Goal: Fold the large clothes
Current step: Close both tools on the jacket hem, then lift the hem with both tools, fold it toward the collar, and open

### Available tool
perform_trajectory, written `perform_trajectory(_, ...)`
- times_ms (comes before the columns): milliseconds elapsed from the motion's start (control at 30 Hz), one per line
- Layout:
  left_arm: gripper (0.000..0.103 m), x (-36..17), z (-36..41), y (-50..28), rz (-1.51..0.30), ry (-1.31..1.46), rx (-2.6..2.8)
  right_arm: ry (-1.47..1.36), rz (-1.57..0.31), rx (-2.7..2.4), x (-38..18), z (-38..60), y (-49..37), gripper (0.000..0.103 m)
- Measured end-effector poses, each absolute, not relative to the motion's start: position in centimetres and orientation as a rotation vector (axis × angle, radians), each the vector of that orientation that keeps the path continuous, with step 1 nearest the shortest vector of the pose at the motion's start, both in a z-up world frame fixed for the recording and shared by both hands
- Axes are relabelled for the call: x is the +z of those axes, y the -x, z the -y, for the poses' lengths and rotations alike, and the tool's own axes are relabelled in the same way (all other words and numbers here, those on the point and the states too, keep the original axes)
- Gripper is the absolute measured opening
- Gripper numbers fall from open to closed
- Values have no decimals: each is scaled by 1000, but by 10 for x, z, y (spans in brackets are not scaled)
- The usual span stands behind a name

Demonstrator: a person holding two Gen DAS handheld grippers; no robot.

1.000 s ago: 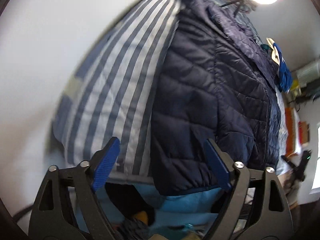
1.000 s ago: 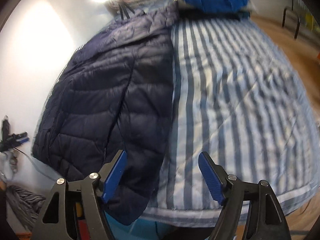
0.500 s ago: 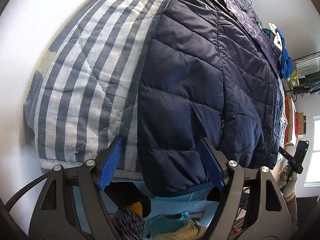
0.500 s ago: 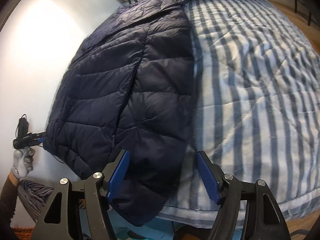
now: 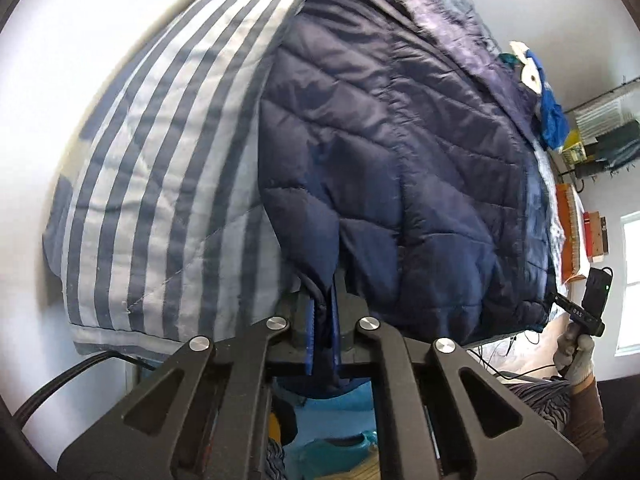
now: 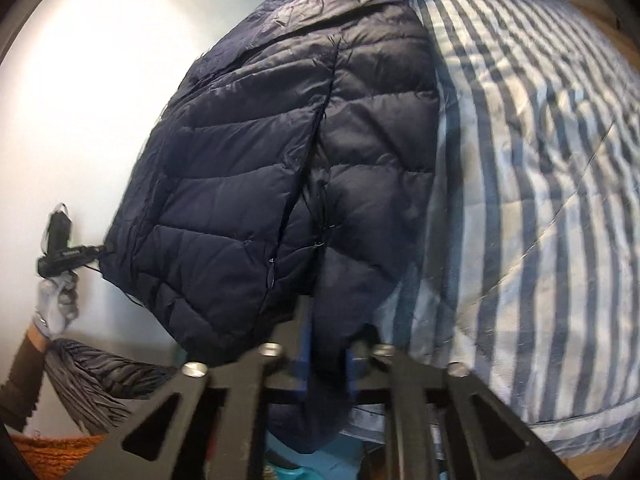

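Note:
A navy quilted puffer jacket (image 5: 400,160) (image 6: 260,180) lies flat along one side of a blue-and-white striped quilt (image 5: 160,160) (image 6: 540,160) on a bed. Its hem hangs over the near edge. In the left wrist view my left gripper (image 5: 322,308) has its jaws closing, with the blue pads pinching one bottom corner of the hem. In the right wrist view my right gripper (image 6: 326,344) has its jaws closing and squeezes the other bottom corner. Each view shows the other gripper, held in a gloved hand (image 5: 572,352) (image 6: 56,304), at the jacket's far corner.
Bright blue clothing (image 5: 554,116) is piled at the head of the bed. White wall runs along the jacket's side of the bed (image 6: 80,120). Shelves with items (image 5: 592,132) stand beyond the bed. Wooden floor (image 6: 600,0) lies past the quilt. An orange rug (image 6: 40,452) is underfoot.
Both grippers went from wide open around the jacket's bottom corners to shut on the hem. Both also moved slightly closer to the bed edge, and the fabric now bunches between the pads.

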State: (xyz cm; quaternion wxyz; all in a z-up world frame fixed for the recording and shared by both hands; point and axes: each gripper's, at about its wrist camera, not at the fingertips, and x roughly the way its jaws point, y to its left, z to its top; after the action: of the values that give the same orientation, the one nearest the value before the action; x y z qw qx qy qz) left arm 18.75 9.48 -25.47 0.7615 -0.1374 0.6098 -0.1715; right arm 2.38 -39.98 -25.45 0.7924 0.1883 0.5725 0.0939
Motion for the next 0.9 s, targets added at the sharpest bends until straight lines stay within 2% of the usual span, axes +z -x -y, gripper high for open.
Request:
perform_trajectory(367, 1, -219, -96, -154, -1228, 366, -464, -459, -1082, 166, -203, 428, -4, 1)
perform_trajectory(667, 1, -166, -89, -200, -1097, 395, -485, -381, -1036, 159, -178, 416, -32, 1)
perform_trajectory(900, 1, -140, -81, -240, -1021, 423, -483, -433, -960, 156, -151, 432, -55, 1)
